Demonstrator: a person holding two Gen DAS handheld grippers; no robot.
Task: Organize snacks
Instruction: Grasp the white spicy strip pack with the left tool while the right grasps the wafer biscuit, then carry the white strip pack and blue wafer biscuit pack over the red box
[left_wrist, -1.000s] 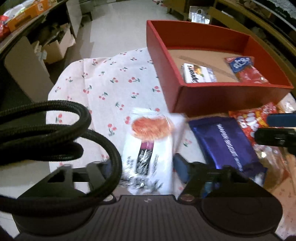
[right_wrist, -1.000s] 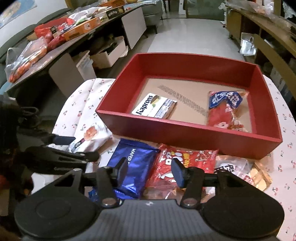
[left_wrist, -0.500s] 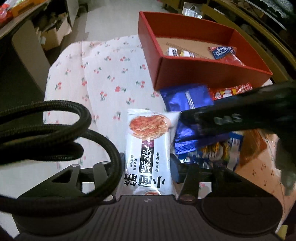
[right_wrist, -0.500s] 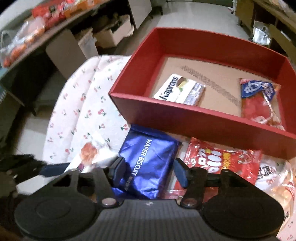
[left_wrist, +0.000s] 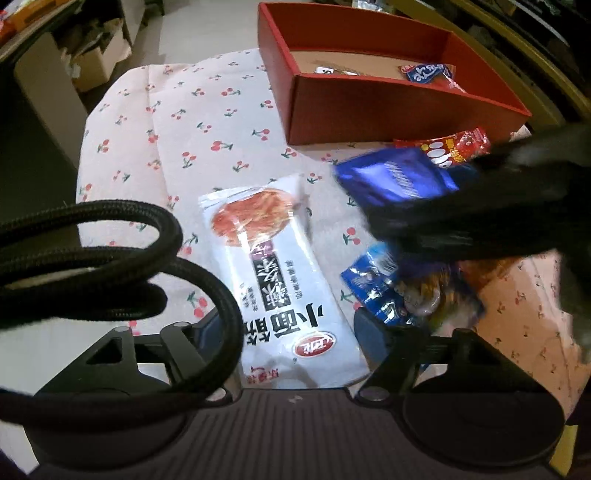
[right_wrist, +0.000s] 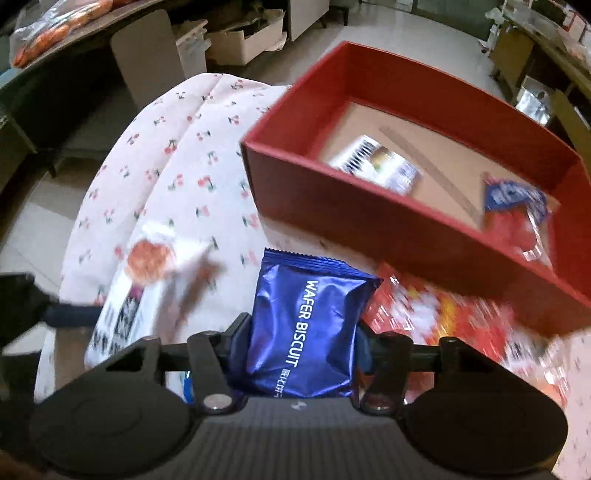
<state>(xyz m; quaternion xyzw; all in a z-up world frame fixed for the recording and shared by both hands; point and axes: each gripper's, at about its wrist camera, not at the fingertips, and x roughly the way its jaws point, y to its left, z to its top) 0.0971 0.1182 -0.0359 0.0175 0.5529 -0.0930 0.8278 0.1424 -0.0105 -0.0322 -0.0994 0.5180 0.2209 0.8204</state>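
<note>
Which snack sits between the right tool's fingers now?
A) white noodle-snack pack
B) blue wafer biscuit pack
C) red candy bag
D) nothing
B: in the right wrist view the blue wafer biscuit pack sits between the two fingers of the right tool, which press its sides; the white noodle-snack pack lies between the fingers of the left tool.

— What's different from a second ago?

— The left gripper has the white noodle packet between its fingers and raised off the cherry cloth. It lay flat before.

— And the other one?

— The right gripper has closed on the blue wafer biscuit pack and, I think, lifted it. It now sits nearer the red box.
</note>
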